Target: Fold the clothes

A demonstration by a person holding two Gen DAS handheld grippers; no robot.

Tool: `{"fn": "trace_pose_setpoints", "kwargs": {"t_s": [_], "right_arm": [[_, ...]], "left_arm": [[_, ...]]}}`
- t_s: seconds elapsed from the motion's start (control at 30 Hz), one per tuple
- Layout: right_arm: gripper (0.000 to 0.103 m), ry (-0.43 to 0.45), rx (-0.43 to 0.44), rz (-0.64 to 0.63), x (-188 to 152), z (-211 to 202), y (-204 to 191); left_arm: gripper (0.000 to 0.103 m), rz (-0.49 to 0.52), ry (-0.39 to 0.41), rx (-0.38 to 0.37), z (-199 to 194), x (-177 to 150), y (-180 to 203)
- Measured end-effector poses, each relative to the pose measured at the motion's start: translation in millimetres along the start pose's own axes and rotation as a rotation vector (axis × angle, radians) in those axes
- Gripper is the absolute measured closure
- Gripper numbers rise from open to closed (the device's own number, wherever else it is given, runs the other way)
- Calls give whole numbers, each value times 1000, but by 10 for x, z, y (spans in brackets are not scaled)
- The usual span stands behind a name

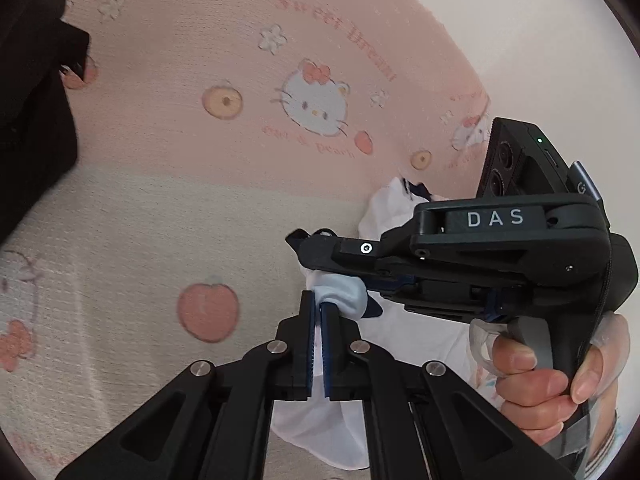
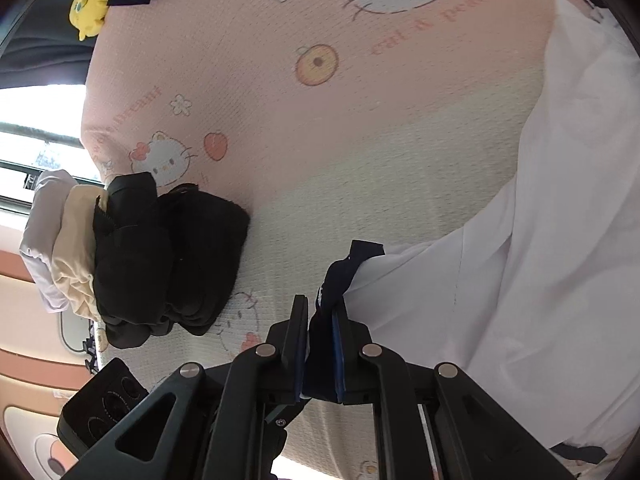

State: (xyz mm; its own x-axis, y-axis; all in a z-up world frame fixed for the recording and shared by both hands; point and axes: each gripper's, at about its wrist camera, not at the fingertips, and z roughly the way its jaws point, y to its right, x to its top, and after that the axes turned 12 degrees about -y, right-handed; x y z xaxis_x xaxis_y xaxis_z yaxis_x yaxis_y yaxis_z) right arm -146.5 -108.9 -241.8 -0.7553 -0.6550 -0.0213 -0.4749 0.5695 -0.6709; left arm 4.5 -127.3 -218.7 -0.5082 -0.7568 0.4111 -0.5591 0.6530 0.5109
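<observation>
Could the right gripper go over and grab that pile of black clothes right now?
Probably not yet. The right gripper is shut on the white shirt's navy trim, so it must let go first. The bedsheet between it and the black clothes looks bare.

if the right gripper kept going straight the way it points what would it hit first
Probably only the bed sheet. The right gripper is shut on the white shirt's navy cuff; ahead lies bare patterned sheet. The black clothes pile sits off to the left. Depth is unclear.
</observation>
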Motion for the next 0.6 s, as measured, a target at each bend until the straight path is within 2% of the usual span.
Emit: {"fn": "trace_pose_setpoints", "kwargs": {"t_s": [0.1, 0.27, 0.4, 0.6], "right_arm": [[93, -5, 26, -20, 52, 66, -185], [93, -28, 48, -76, 111, 188, -468], [93, -58, 56, -78, 85, 311, -508], [93, -100, 63, -76, 52, 473, -545]], "left_arm": [[101, -26, 35, 5, -143, 20, -86], [101, -54, 72, 66, -322, 15, -258], [101, -88, 71, 113, -375, -8, -407], [101, -126, 39, 125, -362, -140, -537]]}}
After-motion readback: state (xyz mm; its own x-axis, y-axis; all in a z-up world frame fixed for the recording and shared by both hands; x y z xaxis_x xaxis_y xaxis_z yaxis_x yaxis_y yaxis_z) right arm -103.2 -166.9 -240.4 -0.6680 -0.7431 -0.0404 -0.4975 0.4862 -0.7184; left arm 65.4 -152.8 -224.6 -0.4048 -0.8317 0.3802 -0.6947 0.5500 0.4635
